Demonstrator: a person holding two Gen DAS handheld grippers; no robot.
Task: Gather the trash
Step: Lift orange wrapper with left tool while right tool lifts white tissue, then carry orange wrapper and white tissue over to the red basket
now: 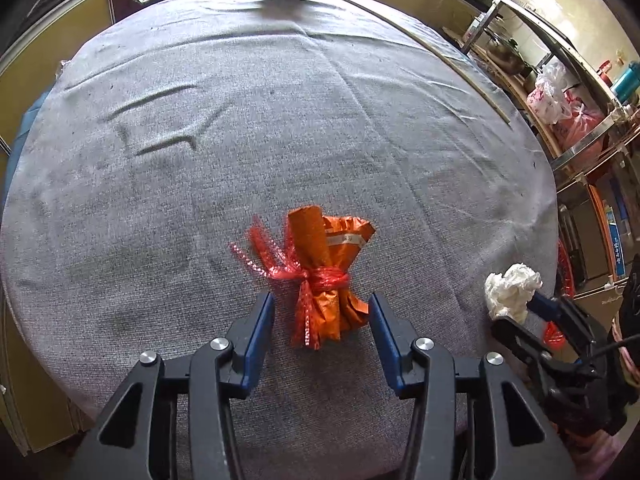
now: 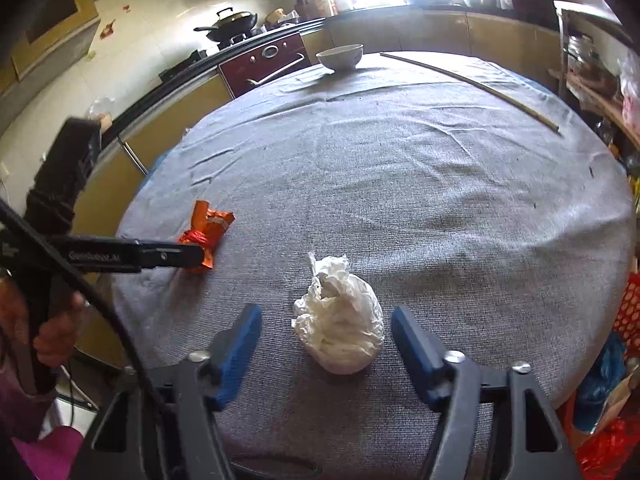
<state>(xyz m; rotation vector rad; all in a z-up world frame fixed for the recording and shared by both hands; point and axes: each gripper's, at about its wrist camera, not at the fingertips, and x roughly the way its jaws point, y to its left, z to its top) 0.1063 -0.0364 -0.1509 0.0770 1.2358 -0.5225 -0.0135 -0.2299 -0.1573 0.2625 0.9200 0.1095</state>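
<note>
Orange wrapper bundle lies between my left gripper's released jaws, white tissue wad between my right gripper's parted ones; closing off-centre could nudge either away.

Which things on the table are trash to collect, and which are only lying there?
Belong to the job:
- orange wrapper bundle tied with red net, between the open left gripper pads, untouched
- crumpled white tissue, between the open right gripper pads

Just lying about:
- white bowl at the far edge
- long thin stick
- grey tablecloth
</note>
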